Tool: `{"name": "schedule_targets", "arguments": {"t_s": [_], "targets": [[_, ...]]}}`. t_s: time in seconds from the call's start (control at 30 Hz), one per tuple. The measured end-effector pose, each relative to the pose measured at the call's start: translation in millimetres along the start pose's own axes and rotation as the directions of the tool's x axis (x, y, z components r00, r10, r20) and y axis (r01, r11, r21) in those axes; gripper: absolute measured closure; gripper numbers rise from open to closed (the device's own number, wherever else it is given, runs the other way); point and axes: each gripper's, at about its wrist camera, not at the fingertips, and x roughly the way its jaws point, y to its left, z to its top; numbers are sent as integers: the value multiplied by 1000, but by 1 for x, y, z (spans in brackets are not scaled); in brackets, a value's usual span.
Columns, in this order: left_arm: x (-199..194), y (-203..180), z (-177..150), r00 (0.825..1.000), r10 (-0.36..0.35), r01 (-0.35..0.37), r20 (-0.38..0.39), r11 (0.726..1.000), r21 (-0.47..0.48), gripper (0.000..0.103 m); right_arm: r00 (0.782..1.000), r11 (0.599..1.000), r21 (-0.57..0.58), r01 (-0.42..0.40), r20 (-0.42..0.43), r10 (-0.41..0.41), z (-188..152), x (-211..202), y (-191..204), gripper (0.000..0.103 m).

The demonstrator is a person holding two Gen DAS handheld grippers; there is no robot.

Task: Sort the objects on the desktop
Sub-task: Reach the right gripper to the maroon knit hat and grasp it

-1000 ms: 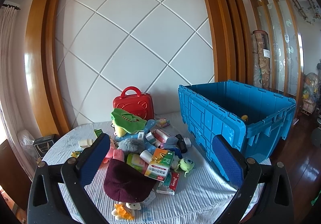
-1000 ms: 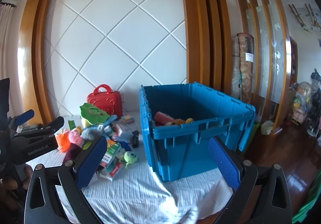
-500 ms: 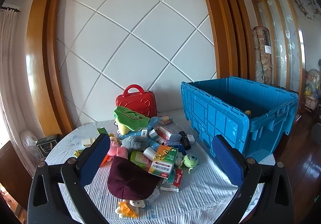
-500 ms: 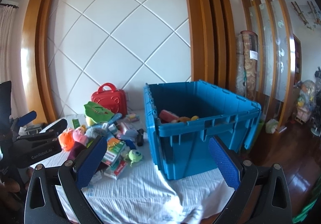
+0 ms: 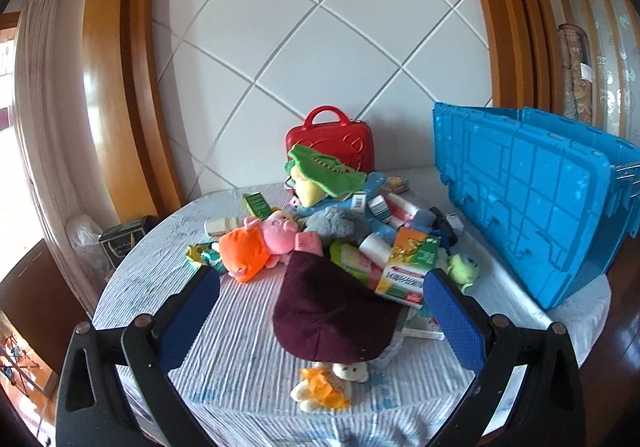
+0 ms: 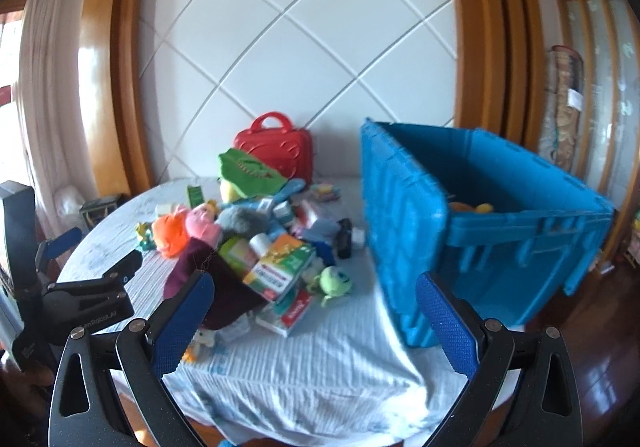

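A pile of toys and boxes lies on the round white-clothed table [image 5: 224, 331]: a maroon hat [image 5: 332, 311], a pink pig plush [image 5: 276, 237], a green crocodile plush [image 5: 324, 169], a medicine box [image 5: 408, 267] and a small green monster toy [image 5: 464, 267]. A big blue crate [image 5: 532, 199] stands on the right; it also shows in the right wrist view [image 6: 472, 231], with some toys inside. My left gripper [image 5: 322, 323] is open and empty, just before the hat. My right gripper [image 6: 314, 323] is open and empty above the table's near edge. The left gripper shows in the right wrist view [image 6: 80, 299].
A red toy case [image 5: 330, 141] stands at the back against the white panelled wall. A small orange and white plush [image 5: 328, 387] lies at the table's front edge. A dark box [image 5: 122, 241] sits beside the table at left. Wooden floor lies to the right.
Both grippers have swung left and come closer to the pile. The crate has slid to the right in both views. Both stay open.
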Motion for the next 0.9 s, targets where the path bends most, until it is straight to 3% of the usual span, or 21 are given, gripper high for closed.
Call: {"name": "schedule_targets", "arguments": {"t_s": [0.13, 0.3, 0.4, 0.53, 0.7, 0.9], "targets": [[43, 38, -8, 999, 38, -37, -22, 999, 19, 0, 999, 1000, -9, -28, -25, 27, 9, 44, 23, 1], [103, 73, -5, 998, 31, -28, -58, 998, 55, 0, 996, 999, -16, -29, -86, 28, 28, 117, 48, 1], [138, 89, -4, 997, 13, -6, -72, 996, 91, 0, 990, 1000, -13, -19, -142, 17, 32, 164, 64, 1], [180, 94, -8, 990, -62, 76, -124, 990, 116, 0, 976, 999, 28, 15, -218, -9, 23, 209, 77, 1], [218, 73, -26, 965, -161, 196, -206, 967, 166, 0, 949, 997, 62, 54, -313, -32, 1, 267, 79, 1], [240, 49, -48, 915, -294, 344, -277, 927, 152, 0, 922, 995, 96, 36, -387, 4, -22, 320, 70, 1]]}}
